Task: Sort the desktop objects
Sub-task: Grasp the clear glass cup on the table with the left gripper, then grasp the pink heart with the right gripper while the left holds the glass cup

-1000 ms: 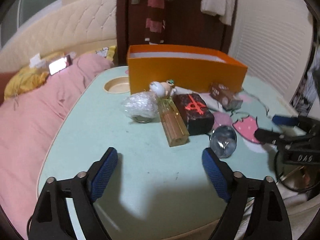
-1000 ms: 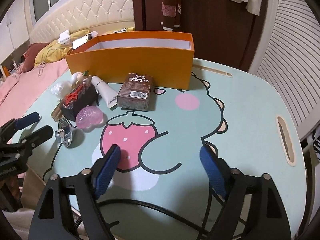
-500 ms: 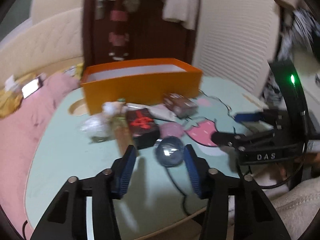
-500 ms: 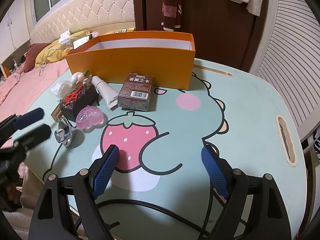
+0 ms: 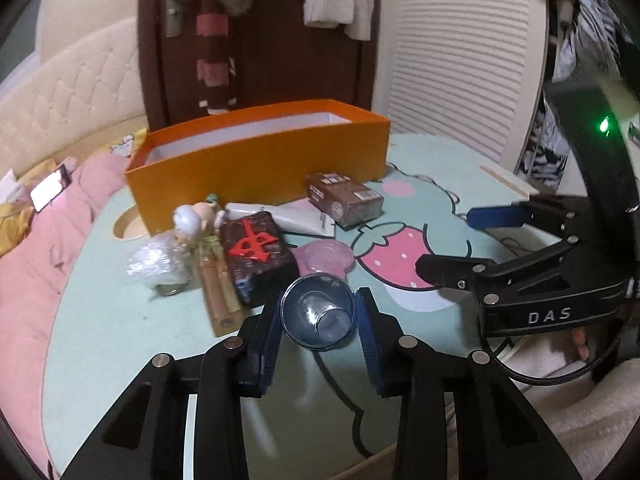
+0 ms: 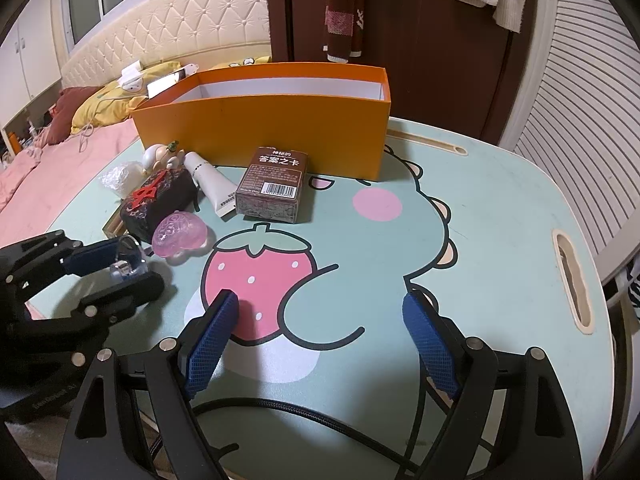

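Glass, small and clear with a blue tint: the cup (image 5: 318, 312) sits between our left gripper's (image 5: 319, 322) blue pads, which have just been closing and now pinch its sides. It lies tipped, its mouth facing back at the camera and its base pointing toward the orange box (image 5: 260, 160), so its axis runs that way too. Between cup and box crowd a dark pouch (image 5: 258, 256) with a red mark, a ribbed pink heart (image 5: 324, 258), a long amber bottle (image 5: 218, 292), crinkled plastic (image 5: 154, 260), a white tube (image 6: 210, 184) and a brown card pack (image 6: 272, 186). Our right gripper (image 6: 320, 350) hangs over the table's (image 6: 500, 208) strawberry print, jaws spread wide, well away from the box.
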{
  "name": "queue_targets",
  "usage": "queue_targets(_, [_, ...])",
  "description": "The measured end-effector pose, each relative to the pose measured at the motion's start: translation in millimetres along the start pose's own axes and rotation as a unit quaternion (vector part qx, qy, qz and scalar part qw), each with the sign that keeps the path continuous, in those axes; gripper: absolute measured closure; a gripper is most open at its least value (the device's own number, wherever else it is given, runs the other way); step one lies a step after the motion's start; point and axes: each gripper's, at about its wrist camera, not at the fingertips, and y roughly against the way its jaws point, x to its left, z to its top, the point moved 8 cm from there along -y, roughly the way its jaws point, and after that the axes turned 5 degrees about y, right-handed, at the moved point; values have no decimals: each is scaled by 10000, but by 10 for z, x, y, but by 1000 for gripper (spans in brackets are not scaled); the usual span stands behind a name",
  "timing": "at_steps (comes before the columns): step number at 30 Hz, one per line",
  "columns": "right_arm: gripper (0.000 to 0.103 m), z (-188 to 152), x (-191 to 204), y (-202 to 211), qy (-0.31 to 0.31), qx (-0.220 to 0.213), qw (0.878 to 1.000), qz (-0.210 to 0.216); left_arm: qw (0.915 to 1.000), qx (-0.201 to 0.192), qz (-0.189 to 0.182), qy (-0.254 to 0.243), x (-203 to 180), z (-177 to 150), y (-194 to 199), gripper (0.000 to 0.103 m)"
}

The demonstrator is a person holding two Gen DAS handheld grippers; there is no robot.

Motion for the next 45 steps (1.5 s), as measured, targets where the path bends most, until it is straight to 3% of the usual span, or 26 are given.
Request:
queue_targets(9, [19, 93, 319, 44, 585, -107, 9979, 247, 9980, -181, 427, 419, 341, -59, 187, 69])
queue_targets(23, [19, 441, 826, -222, 1110, -20, 9903, 831, 9946, -220, 466, 906, 628, -76, 198, 69])
queue_targets(24, [20, 447, 842, -235, 1137, -35, 9901, 824, 9944, -203, 461, 924, 635, -81, 188, 69])
queue_targets(26, [33, 443, 876, -255, 1225, -41, 9891, 811, 9943, -178, 453, 944, 643, -92, 177, 69])
queue_targets(28, [54, 415, 900, -277, 1301, -4, 9878, 854, 9945, -162, 436, 943, 638, -95, 165, 69])
queue_targets(30, [62, 384, 929, -272, 1361, -30, 9866, 900, 9946, -163, 436, 926, 625, -92, 166, 69])
queue_targets(45, [62, 356, 722, -9, 800, -243, 9907, 1077, 9960, -230, 229, 831, 457, 17, 181, 69])
